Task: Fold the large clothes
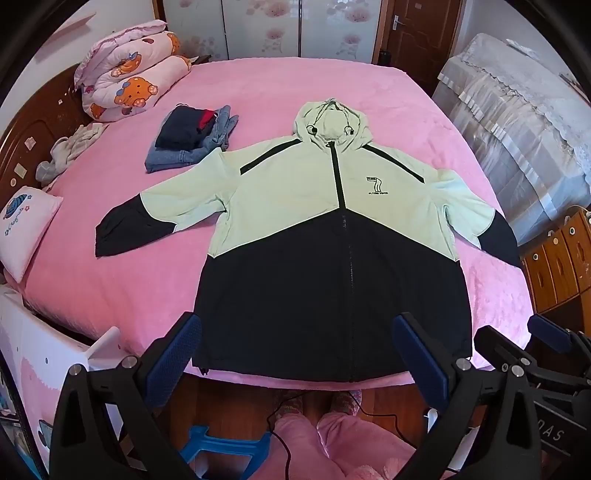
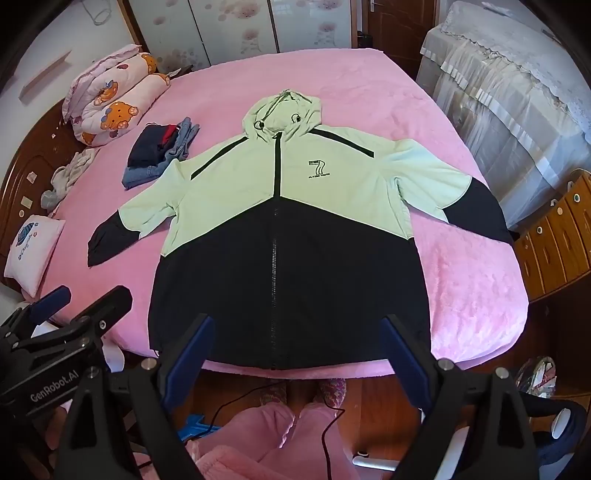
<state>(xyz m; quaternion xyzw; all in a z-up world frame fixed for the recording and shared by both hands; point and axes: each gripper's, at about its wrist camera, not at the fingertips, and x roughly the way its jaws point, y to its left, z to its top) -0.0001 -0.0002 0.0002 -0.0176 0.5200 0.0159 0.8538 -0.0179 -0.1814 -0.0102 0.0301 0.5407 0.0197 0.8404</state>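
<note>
Left of jacket: loose dark cuff, may drag during folding. Centre: pale-green and navy zip-up hooded jacket [image 1: 332, 236], flat on pink bed [image 1: 258, 85]; slick fabric may slide. Near hem: left gripper [image 1: 295, 354], right gripper [image 2: 295, 354], fingers apart, empty.

Pink bed [image 1: 258, 92], brown door [image 1: 417, 33], wooden floor [image 1: 229, 402], dresser [image 1: 557, 258].

Pale green and black jacket [image 1: 332, 236] on a pink bedspread [image 1: 258, 88]; blue jeans [image 1: 192, 147].
</note>
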